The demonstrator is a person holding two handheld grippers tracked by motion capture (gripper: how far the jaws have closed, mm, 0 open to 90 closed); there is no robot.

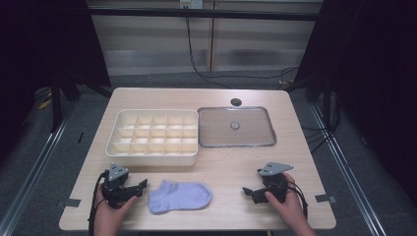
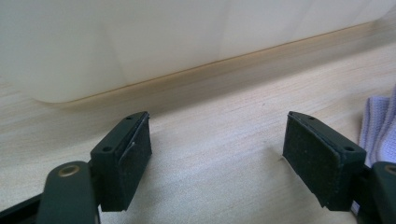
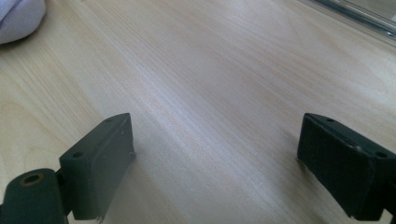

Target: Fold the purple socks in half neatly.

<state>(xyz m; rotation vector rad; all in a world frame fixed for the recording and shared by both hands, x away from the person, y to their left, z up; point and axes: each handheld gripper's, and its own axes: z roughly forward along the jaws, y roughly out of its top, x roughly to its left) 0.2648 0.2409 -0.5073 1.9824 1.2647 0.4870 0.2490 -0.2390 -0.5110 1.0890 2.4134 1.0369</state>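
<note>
Cropping sock (image 2: 380, 123) at frame edge, tools agape

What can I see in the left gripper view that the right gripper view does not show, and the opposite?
The left gripper view has the cream wall of the divided organizer box just ahead of the open left gripper, and the ribbed edge of the lavender sock beside its right-hand jaw. The right gripper view has the rim of the clear lid in the upper right corner, and a rounded end of the sock at upper left. Both share the pale wooden table, the sock, and two black jaws standing apart; the right gripper is empty too.
</note>
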